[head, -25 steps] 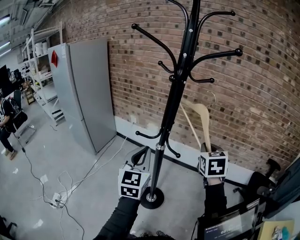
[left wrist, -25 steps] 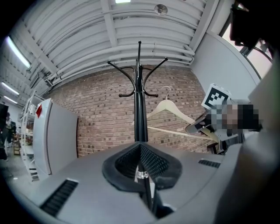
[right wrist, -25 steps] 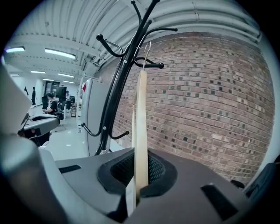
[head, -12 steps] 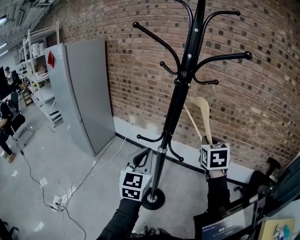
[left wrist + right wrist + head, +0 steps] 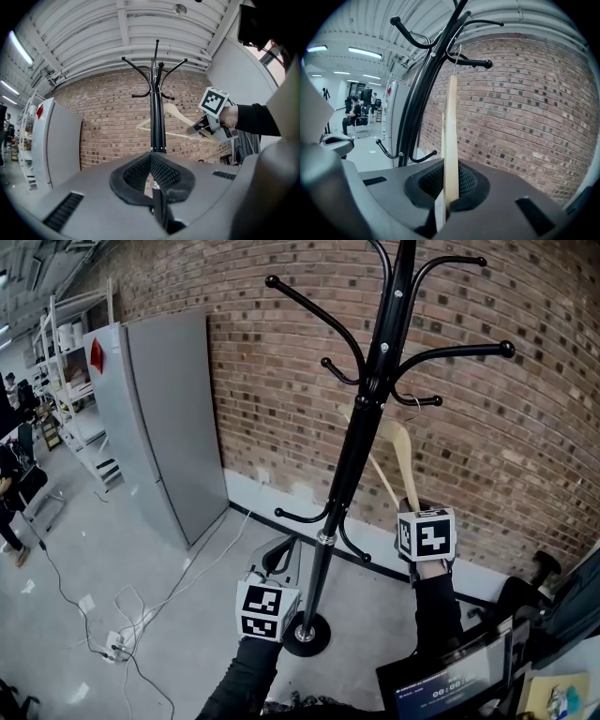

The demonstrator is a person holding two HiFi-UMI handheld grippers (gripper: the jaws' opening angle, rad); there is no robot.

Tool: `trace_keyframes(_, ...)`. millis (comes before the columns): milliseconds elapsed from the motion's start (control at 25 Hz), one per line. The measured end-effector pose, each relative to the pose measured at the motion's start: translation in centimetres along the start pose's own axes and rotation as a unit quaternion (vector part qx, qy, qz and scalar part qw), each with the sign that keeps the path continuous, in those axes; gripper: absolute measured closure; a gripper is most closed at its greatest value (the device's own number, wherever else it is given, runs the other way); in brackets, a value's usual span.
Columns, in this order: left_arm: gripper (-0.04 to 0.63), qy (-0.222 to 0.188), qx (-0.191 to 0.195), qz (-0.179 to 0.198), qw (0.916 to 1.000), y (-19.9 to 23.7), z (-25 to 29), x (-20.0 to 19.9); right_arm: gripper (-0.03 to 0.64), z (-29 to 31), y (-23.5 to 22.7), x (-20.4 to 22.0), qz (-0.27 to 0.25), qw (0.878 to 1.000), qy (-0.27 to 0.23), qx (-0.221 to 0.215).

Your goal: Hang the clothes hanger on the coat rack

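**Right gripper** (image 5: pixel 445 206): the jaws are closed tight on the lower end of one hanger (image 5: pixel 450 136) arm, with the pads pressing its two flat faces. From the jaws the hanger rises edge-on and near upright, close beside the rack (image 5: pixel 423 89). Its hook (image 5: pixel 457 51) reaches the short ball-tipped peg (image 5: pixel 474 61). Whether the hook bears on the peg cannot be told.

**Left gripper** (image 5: pixel 151 157): the jaws meet at the tips and grip nothing. It is held low, facing the rack pole and apart from it.

**Materials:**
- Hanger: pale bare wood, flat and smooth, with a thin metal wire hook.
- Rack: glossy black metal tube with curved arms ending in round knobs, and a round base (image 5: pixel 305 638) on the grey floor (image 5: pixel 141 559).
- Gripper pads: black, with a cross-hatched texture.
- Wall (image 5: pixel 525 446) behind: red-brown brick.
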State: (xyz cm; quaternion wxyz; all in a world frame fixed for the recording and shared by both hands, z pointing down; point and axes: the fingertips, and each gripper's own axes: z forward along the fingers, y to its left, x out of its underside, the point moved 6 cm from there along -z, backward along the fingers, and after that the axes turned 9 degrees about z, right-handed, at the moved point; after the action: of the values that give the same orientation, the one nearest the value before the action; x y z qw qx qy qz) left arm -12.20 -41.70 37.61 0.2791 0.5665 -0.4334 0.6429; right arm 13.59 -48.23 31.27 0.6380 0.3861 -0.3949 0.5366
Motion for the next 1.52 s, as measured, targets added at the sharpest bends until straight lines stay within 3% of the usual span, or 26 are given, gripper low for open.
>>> trace_keyframes(600,0.588,0.017,-0.012,-0.002,0.9998,1.4,-0.3,1.3,0.607,2.6,0.5,0.2,0.015,1.0,0.011,-0.007)
trace_keyframes(1040,0.588,0.022,0.0,-0.006,0.9997,0.1,-0.8,2.0,0.6,1.8,0.3,0.4,0.0,1.0,-0.014,-0.015)
trace_keyframes(1320,0.588,0.025,0.002,-0.005,0.9997,-0.6,-0.7,2.1,0.501,0.8,-0.2,-0.4,-0.015,0.998,-0.066,-0.014)
trace_keyframes(1520,0.588,0.025,0.006,-0.002,0.9997,-1.0,-0.5,1.9,0.472,-0.6,-0.5,-1.1,-0.012,0.994,-0.107,-0.022)
